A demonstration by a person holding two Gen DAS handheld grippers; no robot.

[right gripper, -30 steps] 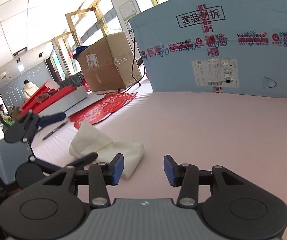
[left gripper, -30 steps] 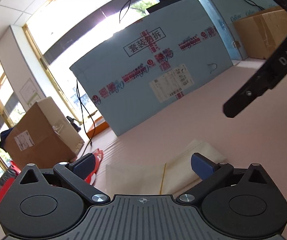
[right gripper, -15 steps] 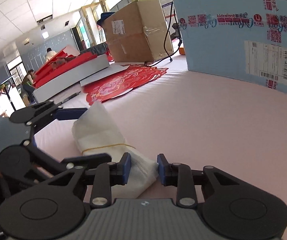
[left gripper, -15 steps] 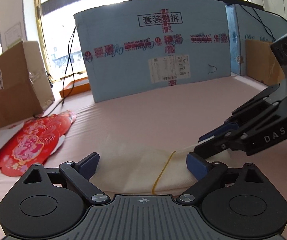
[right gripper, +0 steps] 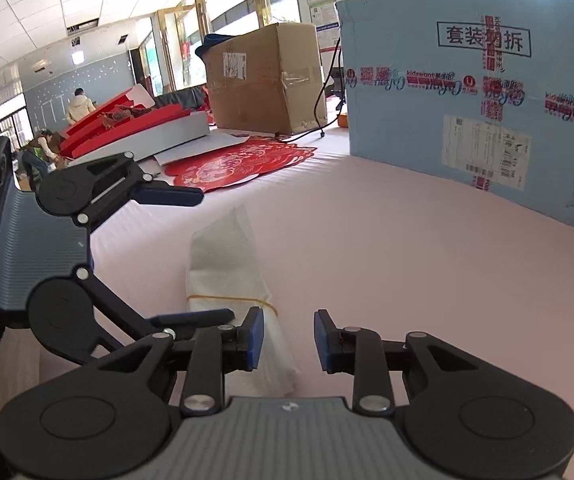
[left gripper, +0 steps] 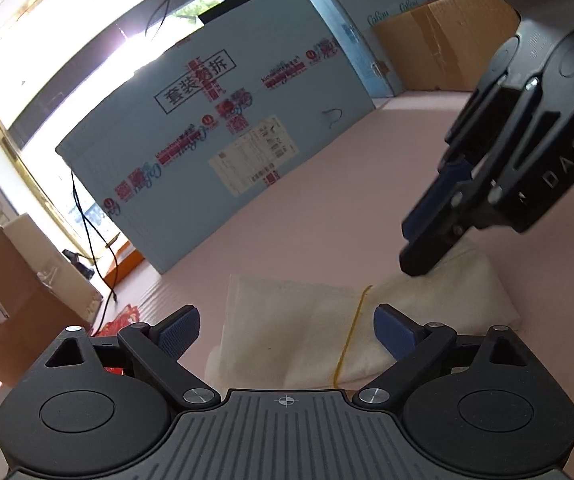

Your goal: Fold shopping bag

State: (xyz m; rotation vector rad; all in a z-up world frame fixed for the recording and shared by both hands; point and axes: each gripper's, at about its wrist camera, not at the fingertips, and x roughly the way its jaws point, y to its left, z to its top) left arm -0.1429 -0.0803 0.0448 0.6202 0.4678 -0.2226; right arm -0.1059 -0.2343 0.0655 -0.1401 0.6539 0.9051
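A white shopping bag (left gripper: 307, 332) lies rolled into a flat bundle on the pink table, bound by a yellow rubber band (left gripper: 351, 336). My left gripper (left gripper: 287, 328) is open, its jaws either side of the bundle's near edge. The right gripper (left gripper: 431, 240) hovers above the bundle's right end. In the right wrist view the bag (right gripper: 227, 264) stretches away from me, the band (right gripper: 231, 300) across it. My right gripper (right gripper: 289, 340) is open and empty over the bag's near end. The left gripper (right gripper: 195, 256) stands open at the bag's left.
A large blue carton (left gripper: 223, 148) stands on the table behind the bag. Brown cardboard boxes (right gripper: 267, 80) (left gripper: 443, 40) sit at the back. A red paper cutting (right gripper: 239, 164) lies at the far left. Pink table surface (right gripper: 427, 260) spreads to the right.
The right gripper has opened a little and lifted off the bag's end. The left gripper has tilted up and drawn back, staying open. The bag lies still.
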